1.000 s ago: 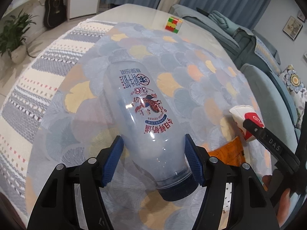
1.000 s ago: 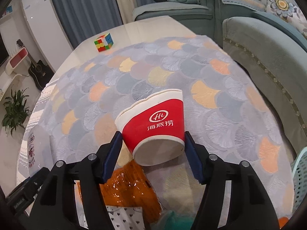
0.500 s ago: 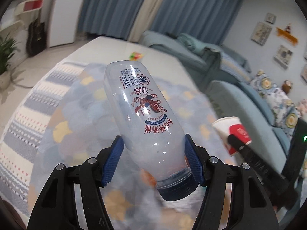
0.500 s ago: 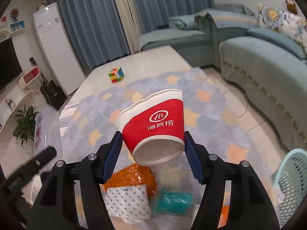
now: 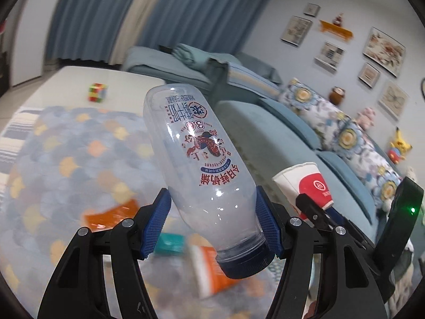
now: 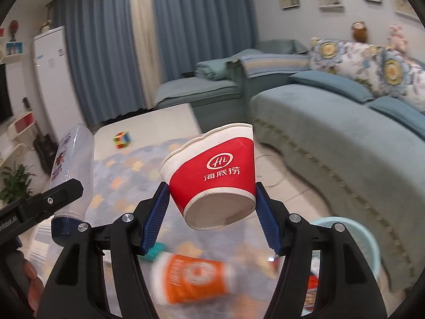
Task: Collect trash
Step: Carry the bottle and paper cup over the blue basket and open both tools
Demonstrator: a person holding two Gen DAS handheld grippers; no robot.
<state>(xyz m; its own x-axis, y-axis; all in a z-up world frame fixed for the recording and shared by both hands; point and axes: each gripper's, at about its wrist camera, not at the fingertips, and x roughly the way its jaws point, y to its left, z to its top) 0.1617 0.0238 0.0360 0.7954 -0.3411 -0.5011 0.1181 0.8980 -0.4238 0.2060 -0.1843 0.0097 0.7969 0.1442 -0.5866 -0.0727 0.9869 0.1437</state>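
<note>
My left gripper (image 5: 212,226) is shut on a clear plastic bottle (image 5: 199,164) with a dark blue cap, held cap-down and lifted off the table. My right gripper (image 6: 212,215) is shut on a red and white paper cup (image 6: 212,172), its base turned toward the camera, also in the air. The cup (image 5: 305,186) shows at the right of the left wrist view, the bottle (image 6: 71,170) at the left of the right wrist view. Below lie an orange cup (image 6: 194,279), an orange wrapper (image 5: 111,215) and a teal packet (image 5: 170,243) on the patterned tablecloth (image 5: 66,159).
A pale blue plastic basket (image 6: 356,242) stands low at the right, beside the blue sofa (image 6: 332,138). A colour cube (image 6: 122,139) sits on the far white table end. A white fridge (image 6: 50,79), a guitar and a plant are at the left.
Both grippers have risen from the table with the bottle and the cup still held. The views tilted up, so the sofa, wall and basket came into sight.
</note>
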